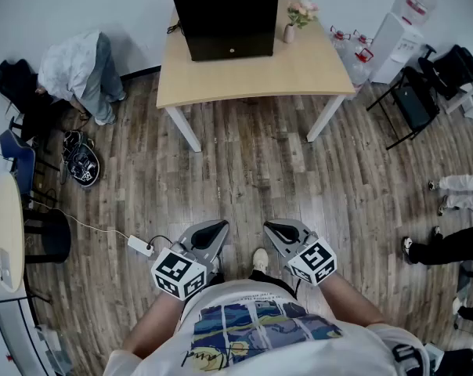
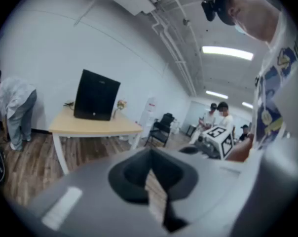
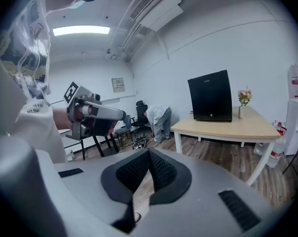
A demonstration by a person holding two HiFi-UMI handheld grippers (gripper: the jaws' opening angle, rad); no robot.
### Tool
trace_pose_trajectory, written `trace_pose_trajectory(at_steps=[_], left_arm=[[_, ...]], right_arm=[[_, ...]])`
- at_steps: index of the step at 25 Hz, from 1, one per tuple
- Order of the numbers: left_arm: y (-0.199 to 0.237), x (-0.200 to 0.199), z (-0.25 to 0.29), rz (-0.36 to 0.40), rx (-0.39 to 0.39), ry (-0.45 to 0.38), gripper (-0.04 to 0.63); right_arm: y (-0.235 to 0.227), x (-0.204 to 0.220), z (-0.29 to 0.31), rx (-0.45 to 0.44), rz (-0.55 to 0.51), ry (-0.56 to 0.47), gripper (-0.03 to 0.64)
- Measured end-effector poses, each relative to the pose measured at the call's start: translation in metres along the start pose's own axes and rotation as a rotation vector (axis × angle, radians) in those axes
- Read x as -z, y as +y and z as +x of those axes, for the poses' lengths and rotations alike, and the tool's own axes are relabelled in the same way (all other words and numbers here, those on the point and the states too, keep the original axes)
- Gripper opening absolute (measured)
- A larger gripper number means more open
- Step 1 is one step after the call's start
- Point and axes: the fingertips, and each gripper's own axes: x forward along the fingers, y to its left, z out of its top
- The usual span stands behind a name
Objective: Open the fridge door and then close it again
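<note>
Standing well beyond left tongs (image 1: 214,228) and right tongs (image 1: 276,228) is the fridge (image 1: 225,16).

This is an office-like workroom. It has white walls and a wood-plank floor (image 1: 252,171), with a plain table (image 1: 299,73) at top centre. A water dispenser (image 1: 393,45) and black chairs (image 1: 413,100) stand at upper right. Strip lights (image 2: 227,52) and an air conditioner (image 3: 161,6) hang overhead.
</note>
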Motion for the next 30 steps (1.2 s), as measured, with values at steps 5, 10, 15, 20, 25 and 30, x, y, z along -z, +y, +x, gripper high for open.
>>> trace_pose_trajectory(at_steps=[5, 10, 15, 20, 25, 30], left_arm=[[0.030, -0.010, -0.054, 0.008, 0.014, -0.040, 0.008], [0.067, -0.001, -0.102, 0.008, 0.026, -0.048, 0.009], [0.105, 0.008, -0.135, -0.017, 0.034, -0.069, 0.008], [0.128, 0.012, -0.143, -0.013, 0.067, -0.056, 0.009], [0.150, 0.001, -0.123, -0.021, 0.080, -0.066, 0.009], [0.173, -0.019, -0.078, -0.013, 0.073, -0.058, 0.009]], right_arm=[[0.035, -0.026, 0.035, 0.032, -0.020, -0.022, 0.012], [0.066, -0.051, 0.076, 0.054, -0.051, -0.030, 0.012], [0.089, -0.059, 0.107, 0.093, -0.066, -0.013, 0.012], [0.099, -0.069, 0.121, 0.142, -0.048, -0.028, 0.015], [0.083, -0.075, 0.135, 0.148, -0.038, -0.016, 0.017], [0.031, -0.093, 0.152, 0.139, -0.037, -0.049, 0.017]])
